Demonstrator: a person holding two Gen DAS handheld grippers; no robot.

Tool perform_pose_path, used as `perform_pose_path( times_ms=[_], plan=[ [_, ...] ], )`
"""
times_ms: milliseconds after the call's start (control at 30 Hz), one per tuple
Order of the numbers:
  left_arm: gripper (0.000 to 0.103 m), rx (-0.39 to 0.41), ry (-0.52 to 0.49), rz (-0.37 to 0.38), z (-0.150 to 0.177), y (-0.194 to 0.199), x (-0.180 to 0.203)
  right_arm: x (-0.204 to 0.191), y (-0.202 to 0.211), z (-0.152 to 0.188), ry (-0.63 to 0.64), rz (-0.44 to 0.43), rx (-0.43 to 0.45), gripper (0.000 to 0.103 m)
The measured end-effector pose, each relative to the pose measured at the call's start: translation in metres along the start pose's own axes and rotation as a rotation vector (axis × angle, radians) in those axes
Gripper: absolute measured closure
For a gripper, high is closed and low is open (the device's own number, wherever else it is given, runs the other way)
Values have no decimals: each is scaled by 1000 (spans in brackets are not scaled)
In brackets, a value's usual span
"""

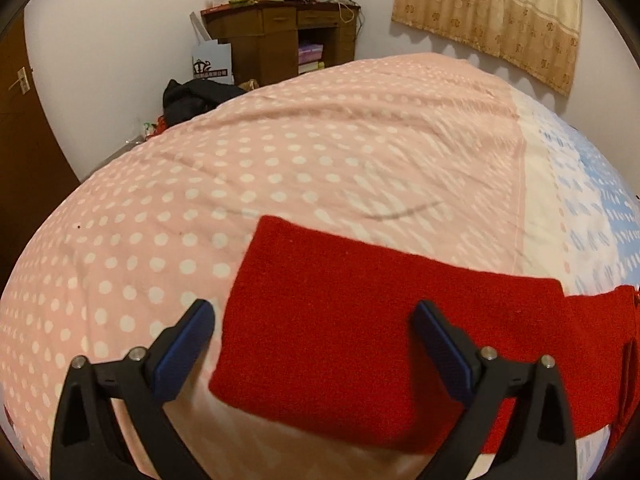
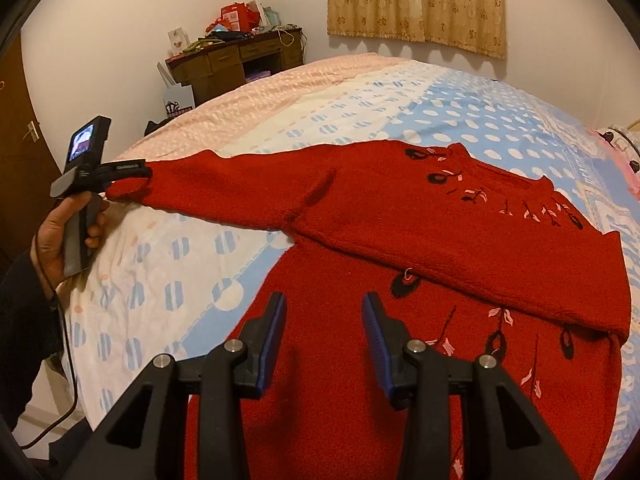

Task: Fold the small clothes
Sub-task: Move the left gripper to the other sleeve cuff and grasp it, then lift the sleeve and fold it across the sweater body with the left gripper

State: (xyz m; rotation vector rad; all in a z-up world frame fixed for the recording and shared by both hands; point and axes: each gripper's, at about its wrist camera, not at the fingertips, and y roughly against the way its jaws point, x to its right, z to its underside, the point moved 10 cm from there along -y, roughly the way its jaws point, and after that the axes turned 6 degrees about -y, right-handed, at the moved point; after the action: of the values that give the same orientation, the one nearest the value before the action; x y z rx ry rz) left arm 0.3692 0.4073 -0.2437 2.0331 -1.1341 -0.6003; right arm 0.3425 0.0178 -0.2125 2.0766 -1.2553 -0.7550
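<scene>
Left wrist view: left gripper (image 1: 312,316) with jaws wide apart, nothing clamped. Red sweater (image 1: 360,320) sleeve cuff below and between the fingers, cuff end reaching toward the left finger (image 1: 188,344) but short of it; right finger (image 1: 444,348) over the sleeve. Whether the pads touch the fabric cannot be told. Sleeve runs off toward the right edge of the bed (image 1: 280,152), on the pink dotted cover. Desk (image 1: 276,28) and curtain (image 1: 492,12) at the far wall.

Right wrist view: right gripper (image 2: 324,308) with jaws apart, holding nothing, hovering over the sweater (image 2: 400,220) body near the near edge of the bed (image 2: 440,112). Sweater spread on the blue dotted part of the cover, upper part folded down over the body, one sleeve stretched out toward the left edge. Left gripper (image 2: 138,172) at that sleeve's cuff, in the person's hand (image 2: 60,232); jaw state not readable from here.
</scene>
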Motion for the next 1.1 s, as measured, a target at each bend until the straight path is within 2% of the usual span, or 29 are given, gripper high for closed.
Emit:
perform_pose_path(
  times_ms=[67,200,233,267,300,333,367,467,633,867,1100],
  plan=[
    [20,16,-9,18,-1,3,4,-3,0,1,8,1,3,62],
    [30,23,-32,60,0,7,15,-8,-2,2,7,-8,8,62],
    [39,25,-36,60,-1,7,16,-9,-3,3,3,-12,9,62],
    [53,29,-38,57,-1,7,15,-10,-3,4,2,-13,9,62],
    [61,33,-35,65,-2,8,15,-11,-3,6,3,-14,7,62],
    [77,36,-27,82,-2,11,15,-11,-3,6,4,-14,7,62],
    [84,36,-18,108,-3,12,15,-11,-2,7,5,-15,8,62],
    [90,54,4,141,-9,21,13,-8,0,9,-1,-11,11,62],
    [91,108,-3,182,-21,43,20,1,3,9,-34,-6,20,62],
    [92,151,-39,262,-33,72,48,2,4,10,-39,-5,18,62],
    [92,140,-32,329,-40,92,77,9,10,12,-51,3,24,62]
  ],
)
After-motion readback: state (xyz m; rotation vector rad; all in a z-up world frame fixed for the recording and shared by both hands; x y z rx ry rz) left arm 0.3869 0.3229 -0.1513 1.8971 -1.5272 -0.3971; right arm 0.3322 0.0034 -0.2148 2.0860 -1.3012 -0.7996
